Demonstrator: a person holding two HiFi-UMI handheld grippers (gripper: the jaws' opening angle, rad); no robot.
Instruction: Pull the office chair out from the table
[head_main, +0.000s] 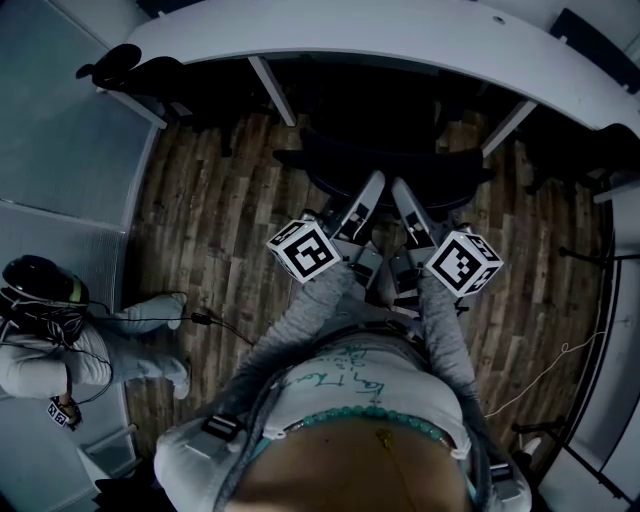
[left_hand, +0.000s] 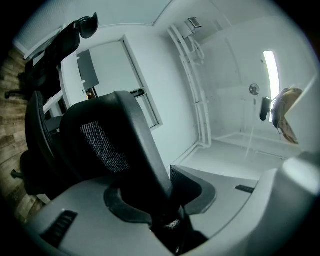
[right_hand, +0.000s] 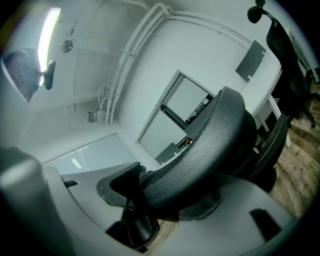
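Black mesh-backed office chair (head_main: 400, 160) sits at 12 o'clock, its seat tucked under the white curved table (head_main: 350, 40). Left gripper (head_main: 372, 188) and right gripper (head_main: 402, 195) are side by side, each clamped on the backrest's top rim; both gripper views show pads pressing on either side of it.

Risks, as judged:
- The rim is rounded, so a jaw may slide off under the pull.
- An uneven pull would swivel the chair into the white table leg (head_main: 272, 92) at 11 o'clock.
- The thin black cable (head_main: 215, 322) on the wood-plank floor (head_main: 200, 200) at 9 o'clock could catch a backward step.

No containers in view.
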